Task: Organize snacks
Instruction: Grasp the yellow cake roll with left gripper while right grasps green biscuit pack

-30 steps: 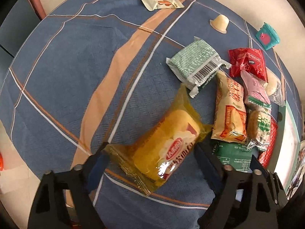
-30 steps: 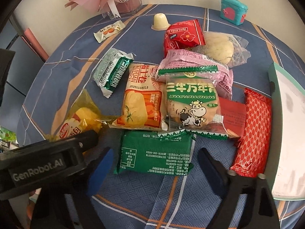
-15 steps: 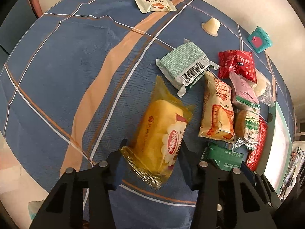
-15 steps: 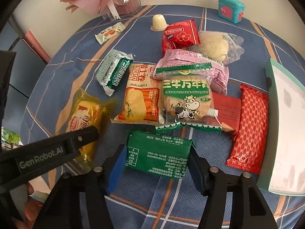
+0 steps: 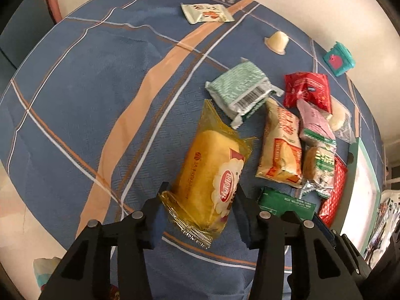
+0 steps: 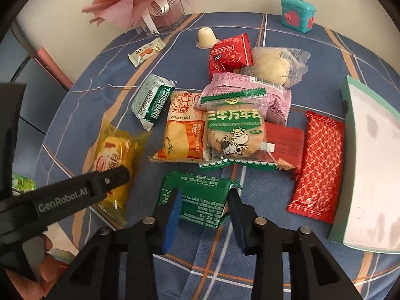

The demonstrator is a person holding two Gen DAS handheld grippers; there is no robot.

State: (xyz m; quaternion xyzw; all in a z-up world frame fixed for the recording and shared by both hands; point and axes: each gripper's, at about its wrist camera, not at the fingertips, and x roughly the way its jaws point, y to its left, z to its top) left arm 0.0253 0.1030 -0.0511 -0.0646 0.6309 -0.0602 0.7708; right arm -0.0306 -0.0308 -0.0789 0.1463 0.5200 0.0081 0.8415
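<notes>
Between the left gripper's [image 5: 200, 215] fingers sits the near end of the yellow cake packet [image 5: 210, 172], the blue pads pinching it on both sides; the rest of the packet stretches toward 12 o'clock over the blue plaid tabletop [image 5: 87, 87]. Likewise, the right gripper [image 6: 203, 208] has its fingers pressed against the two sides of the dark green packet [image 6: 197, 197], which lies flat just ahead of them. At 12 o'clock from that packet lies the snack pile: an orange-and-cream packet [image 6: 181, 130], a green cow-print biscuit packet [image 6: 233, 132] on top of a pink packet [image 6: 250, 90], and a red flower packet [image 6: 231, 53] farther back. At 2 o'clock lies a red patterned packet [image 6: 318, 167], just beside a mint-rimmed tray [image 6: 346, 95]; what I can see of its inside is bare white.
</notes>
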